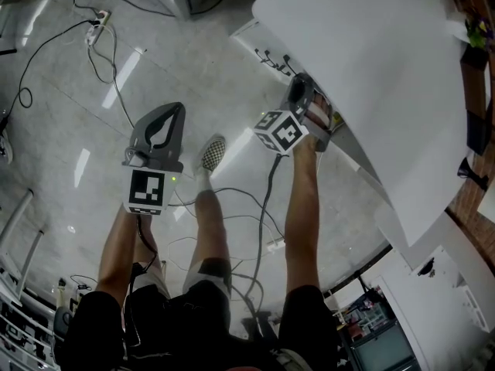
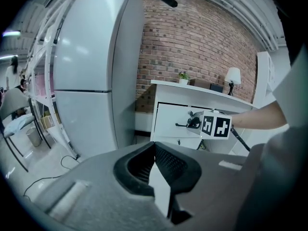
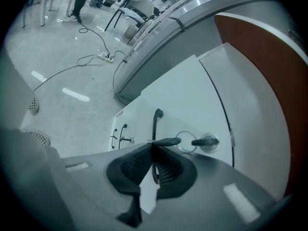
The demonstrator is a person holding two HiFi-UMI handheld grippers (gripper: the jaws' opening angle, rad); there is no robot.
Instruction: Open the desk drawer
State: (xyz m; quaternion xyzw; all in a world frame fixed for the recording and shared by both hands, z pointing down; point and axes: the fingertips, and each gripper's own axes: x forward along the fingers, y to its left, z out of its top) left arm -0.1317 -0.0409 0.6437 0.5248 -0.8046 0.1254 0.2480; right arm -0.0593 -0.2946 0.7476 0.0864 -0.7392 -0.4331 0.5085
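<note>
The white desk [image 1: 371, 76] has a top drawer [image 3: 187, 105] with a slim black handle [image 3: 156, 121]. My right gripper [image 3: 153, 147] is shut on that handle, which passes between the ribbed pads. Beside it a key with a ring [image 3: 204, 141] sits in the drawer lock. In the head view the right gripper [image 1: 300, 85] reaches under the desk top edge. The left gripper view shows the drawer [image 2: 171, 119] and the right gripper [image 2: 193, 124] at its handle. My left gripper [image 1: 178, 108] hangs over the floor, shut with nothing in it; its pads [image 2: 166, 160] meet.
Lower drawers with small black handles [image 3: 120, 134] sit below the top one. Cables and a power strip [image 1: 97, 22] lie on the glossy floor. The person's shoe [image 1: 213, 153] stands between the grippers. A tall white cabinet [image 2: 91, 71] stands left of the desk.
</note>
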